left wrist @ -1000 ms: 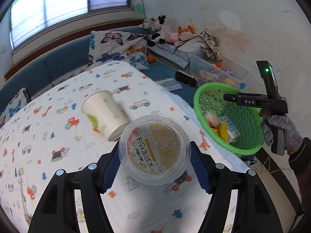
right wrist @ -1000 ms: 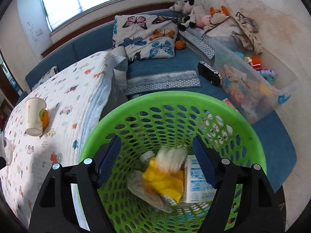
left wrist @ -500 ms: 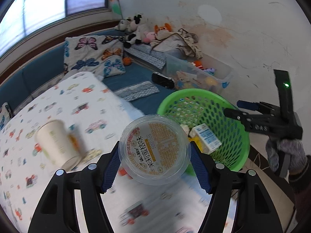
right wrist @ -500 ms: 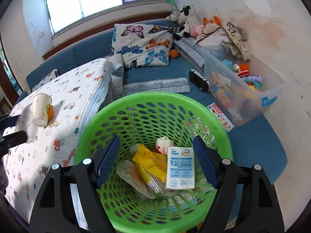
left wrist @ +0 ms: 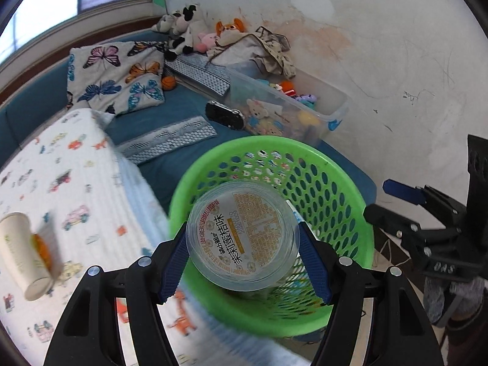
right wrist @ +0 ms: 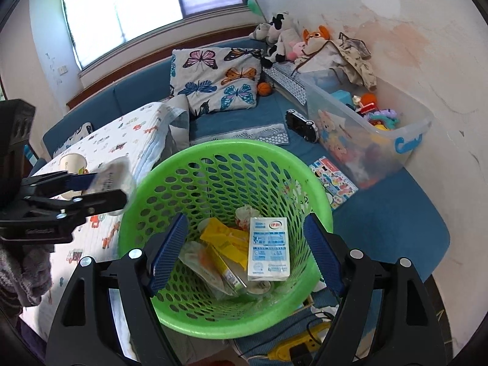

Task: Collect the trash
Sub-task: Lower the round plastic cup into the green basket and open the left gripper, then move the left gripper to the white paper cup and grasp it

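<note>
Plastic cup (left wrist: 243,235) sits clamped between the left gripper's (left wrist: 244,262) jaws; right gripper's (right wrist: 244,253) jaws gape empty.

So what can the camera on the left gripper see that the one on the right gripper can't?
Only the left view shows the printed round lid of the clear plastic cup clamped in the left gripper. Only the right view shows the trash inside: a white rectangular carton and yellow wrappers, beneath the empty, open right gripper. Both show the green perforated plastic basket and a white paper cup on the patterned quilt.
</note>
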A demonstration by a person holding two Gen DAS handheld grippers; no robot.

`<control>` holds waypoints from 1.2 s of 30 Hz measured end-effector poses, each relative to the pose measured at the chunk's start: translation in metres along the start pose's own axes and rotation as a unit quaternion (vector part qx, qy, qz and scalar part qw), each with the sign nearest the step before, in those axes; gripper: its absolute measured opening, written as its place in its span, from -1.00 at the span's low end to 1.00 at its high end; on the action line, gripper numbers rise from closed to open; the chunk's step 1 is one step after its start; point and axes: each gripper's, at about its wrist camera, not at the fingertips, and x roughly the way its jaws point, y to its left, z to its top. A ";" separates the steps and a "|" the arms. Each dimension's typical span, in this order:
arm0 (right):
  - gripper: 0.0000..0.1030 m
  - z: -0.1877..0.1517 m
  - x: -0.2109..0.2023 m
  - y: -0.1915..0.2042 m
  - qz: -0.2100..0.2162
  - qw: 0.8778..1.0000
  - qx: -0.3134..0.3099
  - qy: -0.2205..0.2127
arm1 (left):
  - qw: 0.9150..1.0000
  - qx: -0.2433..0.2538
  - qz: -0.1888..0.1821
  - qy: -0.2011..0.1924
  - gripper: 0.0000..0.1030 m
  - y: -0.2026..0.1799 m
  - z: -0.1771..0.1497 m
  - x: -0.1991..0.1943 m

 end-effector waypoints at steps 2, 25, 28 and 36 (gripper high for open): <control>0.52 -0.003 0.000 -0.003 0.002 1.000 0.006 0.001 | 1.000 -0.003 -0.004 0.008 0.28 -0.004 0.001 0.008; 0.52 -0.011 0.002 0.007 0.024 1.000 0.009 0.009 | 0.995 -0.055 0.078 -0.014 0.50 0.050 -0.020 -0.018; 0.52 -0.010 0.003 0.017 0.029 1.000 0.001 0.009 | 0.989 -0.080 0.117 -0.028 0.50 0.076 -0.021 -0.034; 0.54 -0.009 0.007 0.049 0.049 0.998 -0.025 0.011 | 0.963 -0.172 0.199 -0.053 0.50 0.155 -0.031 -0.075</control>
